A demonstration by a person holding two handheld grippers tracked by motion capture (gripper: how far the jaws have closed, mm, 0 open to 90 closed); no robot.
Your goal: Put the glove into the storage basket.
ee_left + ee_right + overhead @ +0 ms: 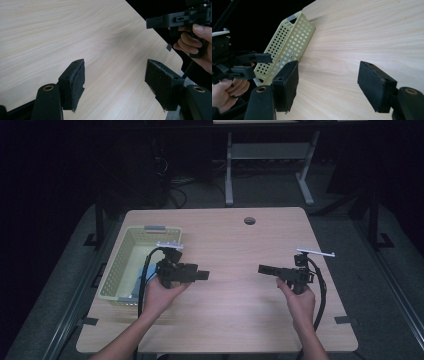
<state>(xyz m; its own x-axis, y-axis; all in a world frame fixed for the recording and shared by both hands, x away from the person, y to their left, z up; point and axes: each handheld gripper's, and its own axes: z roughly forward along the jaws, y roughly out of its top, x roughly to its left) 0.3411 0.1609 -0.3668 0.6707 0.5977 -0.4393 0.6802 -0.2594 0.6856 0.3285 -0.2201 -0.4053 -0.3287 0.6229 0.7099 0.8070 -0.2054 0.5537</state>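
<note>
You are holding both the left gripper (202,275) and right gripper (264,268) wide open and empty above the table (235,245); next, I judge, reach left into the basket (120,265).

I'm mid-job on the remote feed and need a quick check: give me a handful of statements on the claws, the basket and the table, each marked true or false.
1. The left claw is open with nothing between its pads. True.
2. The right claw is shut on a blue item. False: the right gripper view shows it open and empty over bare wood.
3. The basket sits at the left side of the table. True.
4. The basket is red and solid-walled. False: it is pale yellow-green with perforated walls.
5. The two claws point toward each other. True.
6. Both claws rest inside the basket. False: both are held over the tabletop, outside it.
</note>
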